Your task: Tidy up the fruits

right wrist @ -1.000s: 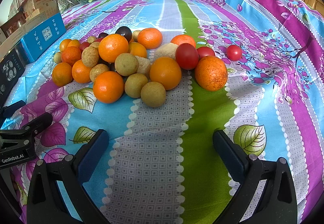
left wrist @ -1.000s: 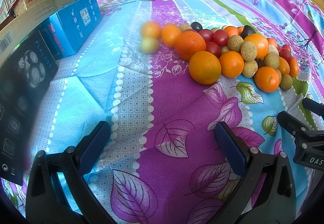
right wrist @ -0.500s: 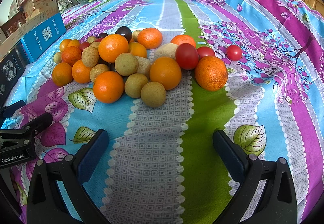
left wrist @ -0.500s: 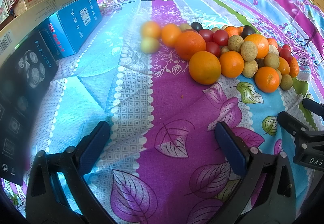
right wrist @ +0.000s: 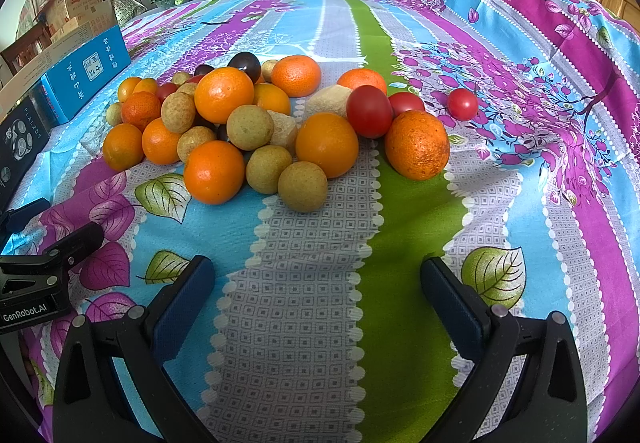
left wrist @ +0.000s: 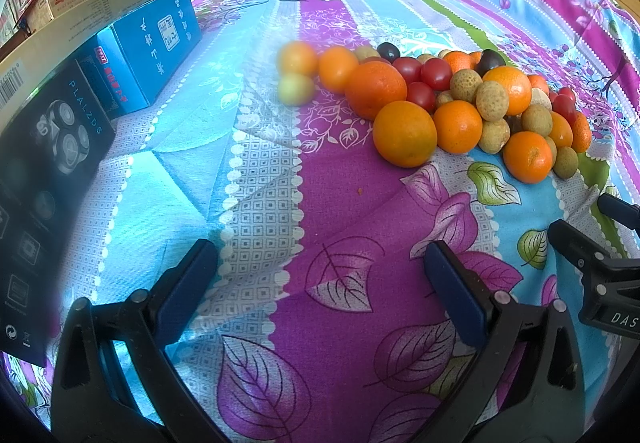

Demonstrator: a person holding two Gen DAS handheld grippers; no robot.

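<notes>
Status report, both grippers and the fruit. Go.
Left gripper open, empty. Right gripper open, empty. Fruit pile unsorted on the cloth, one small tomato apart. Nothing in the way.

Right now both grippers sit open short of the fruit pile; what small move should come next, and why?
Probably ease the right gripper forward toward the nearest brown fruit. Both it and the left gripper are open and empty, nothing is sorted yet, and that fruit sits at the pile's near edge, almost straight ahead.
</notes>
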